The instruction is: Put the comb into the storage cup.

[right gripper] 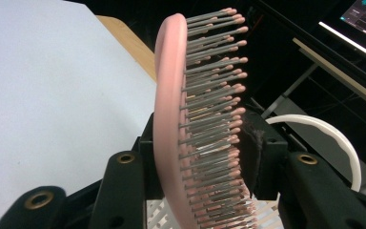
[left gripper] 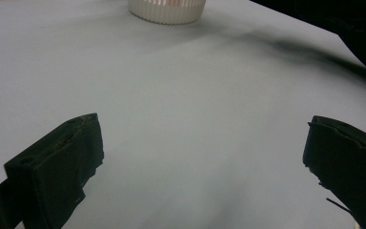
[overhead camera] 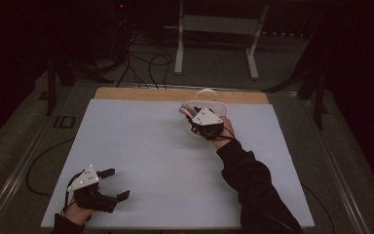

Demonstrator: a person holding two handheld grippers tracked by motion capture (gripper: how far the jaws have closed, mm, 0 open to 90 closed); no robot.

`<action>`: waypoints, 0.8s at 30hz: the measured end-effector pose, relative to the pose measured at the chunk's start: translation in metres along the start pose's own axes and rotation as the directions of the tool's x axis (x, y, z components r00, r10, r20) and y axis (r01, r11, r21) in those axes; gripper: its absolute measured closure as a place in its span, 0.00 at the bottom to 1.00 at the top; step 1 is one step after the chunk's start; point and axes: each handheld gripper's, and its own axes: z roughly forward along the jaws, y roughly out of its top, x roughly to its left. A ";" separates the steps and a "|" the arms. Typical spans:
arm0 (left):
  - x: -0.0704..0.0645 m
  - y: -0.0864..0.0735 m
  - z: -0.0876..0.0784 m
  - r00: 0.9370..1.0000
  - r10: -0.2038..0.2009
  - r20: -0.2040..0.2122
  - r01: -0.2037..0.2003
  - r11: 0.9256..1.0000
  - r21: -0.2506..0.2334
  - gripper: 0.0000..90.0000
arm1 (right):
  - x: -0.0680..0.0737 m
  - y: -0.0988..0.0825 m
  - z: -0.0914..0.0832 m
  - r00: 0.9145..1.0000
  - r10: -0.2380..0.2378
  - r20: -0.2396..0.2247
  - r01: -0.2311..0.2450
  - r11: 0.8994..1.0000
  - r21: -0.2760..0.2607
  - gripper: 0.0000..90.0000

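Observation:
A pink hairbrush (right gripper: 169,95) with metal bristles stands on edge between the jaws of my right gripper (right gripper: 200,162). One jaw lies against its back and the bristle tips reach the other pad. In the high view this gripper (overhead camera: 194,116) hangs at the far middle of the table, with the brush (overhead camera: 184,110) over a white ribbed basket (overhead camera: 213,103). The basket's curved handle (right gripper: 336,136) shows behind the jaws. My left gripper (overhead camera: 118,184) rests near the front left corner. Its jaws (left gripper: 202,152) stand wide open with nothing between them.
A pale grey board (overhead camera: 141,146) covers the table, with a strip of wood (overhead camera: 126,93) along its far edge. In the left gripper view the basket (left gripper: 167,10) stands far ahead. Cables and a white stand (overhead camera: 214,29) sit on the floor beyond.

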 end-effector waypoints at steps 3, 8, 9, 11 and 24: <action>0.000 0.000 0.000 1.000 0.001 0.000 -0.001 1.000 0.002 0.00 | -0.001 -0.001 -0.001 1.000 0.005 -0.003 -0.005 1.000 -0.002 0.64; 0.000 0.000 0.000 1.000 0.001 0.000 -0.001 1.000 0.004 0.00 | 0.001 -0.003 -0.002 1.000 -0.024 0.004 0.024 1.000 0.002 0.60; 0.000 0.000 0.000 1.000 0.001 0.001 -0.001 1.000 0.003 0.00 | 0.004 -0.004 -0.002 0.999 -0.034 0.004 0.034 0.999 0.003 0.58; 0.000 0.000 0.000 1.000 0.001 0.001 -0.001 1.000 0.003 0.00 | 0.004 -0.004 -0.002 0.999 -0.040 0.003 0.040 0.999 0.002 0.56; 0.000 0.000 0.001 1.000 0.003 0.004 -0.003 1.000 0.005 0.00 | 0.000 0.001 -0.002 0.998 0.002 -0.056 -0.001 1.000 0.008 0.32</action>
